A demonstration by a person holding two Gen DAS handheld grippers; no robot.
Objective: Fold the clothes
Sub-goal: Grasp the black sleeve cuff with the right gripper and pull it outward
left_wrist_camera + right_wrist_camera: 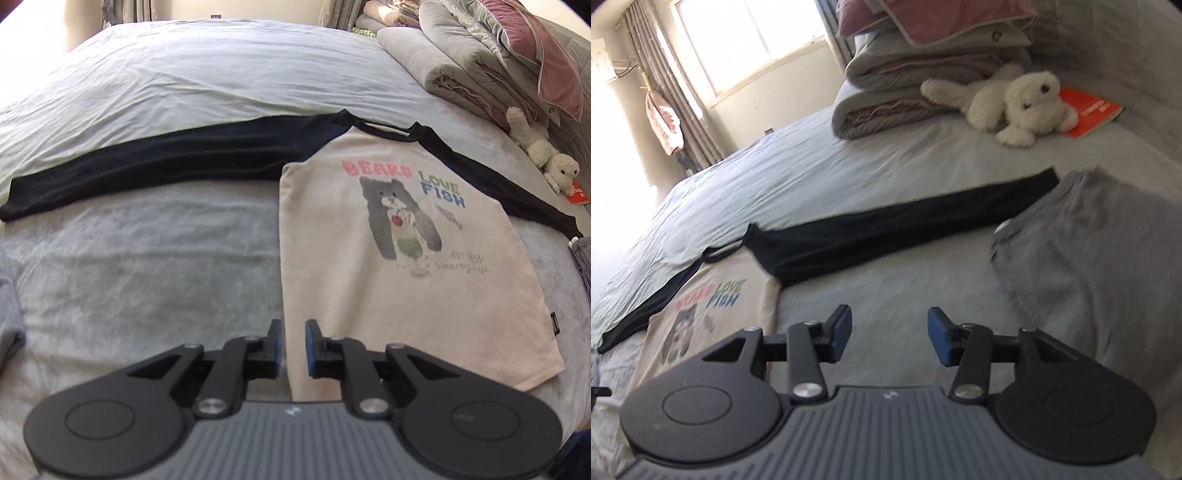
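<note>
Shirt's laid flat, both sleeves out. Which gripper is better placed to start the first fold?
Probably left. The left gripper sits at the shirt hem's corner, fingers nearly closed around its side edge. The right gripper is open over bare sheet, away from the shirt body and its sleeve.

- One shirt with two dark sleeves
- One stuffed toy
- One orange booklet
- One grey folded garment
- Two grippers
- One bedding pile

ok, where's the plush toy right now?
The white plush toy lies at the head of the bed, upper right in the right wrist view, against the folded quilts and partly over an orange booklet.
</note>
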